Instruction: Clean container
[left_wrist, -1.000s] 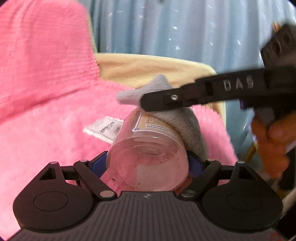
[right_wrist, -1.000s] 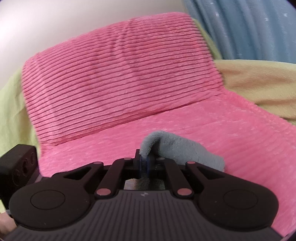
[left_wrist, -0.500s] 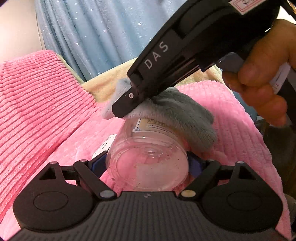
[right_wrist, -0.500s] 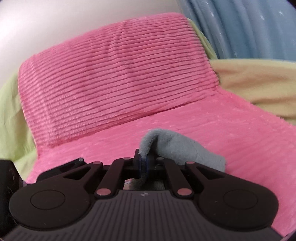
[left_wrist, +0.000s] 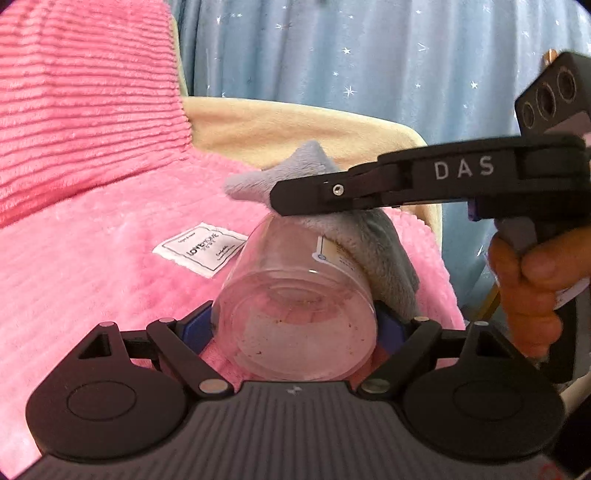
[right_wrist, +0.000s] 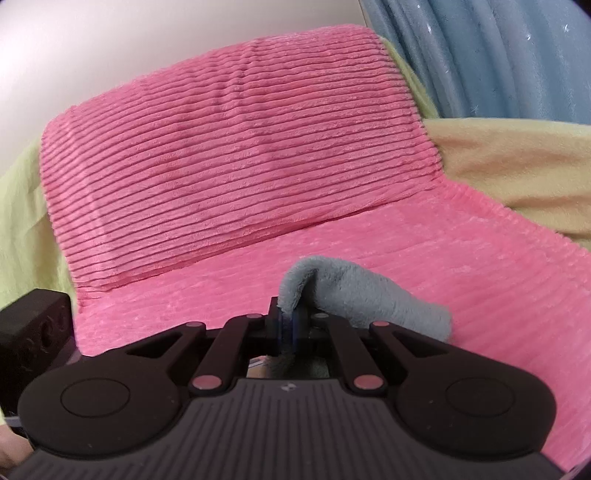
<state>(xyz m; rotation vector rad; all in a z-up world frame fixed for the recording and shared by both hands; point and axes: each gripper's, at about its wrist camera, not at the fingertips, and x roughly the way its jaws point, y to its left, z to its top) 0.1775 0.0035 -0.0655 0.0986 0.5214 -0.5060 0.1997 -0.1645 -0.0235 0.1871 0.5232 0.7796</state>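
Setting: pink ribbed blanket (right_wrist: 258, 155) draped over a seat, blue star-print curtain (left_wrist: 369, 55) behind it, a beige cover (left_wrist: 295, 129) at the far right.
Label tag: white cloth tag (left_wrist: 201, 253) sewn on the blanket, just left of the jar.
Left claw (left_wrist: 293, 332): my fingers are closed on the clear container (left_wrist: 295, 295), gripping its base on both sides; it lies tilted, bottom toward the camera.
Container: specks of dirt show on the base; a paper label (left_wrist: 334, 254) sits on its right wall.
Right claw (right_wrist: 287, 325): clamped shut on a grey cloth (right_wrist: 354, 291).
Cloth contact: in the left view the cloth (left_wrist: 362, 236) lies against the container's upper right side.
Hand: my right hand (left_wrist: 532, 284) holds the handle at far right.
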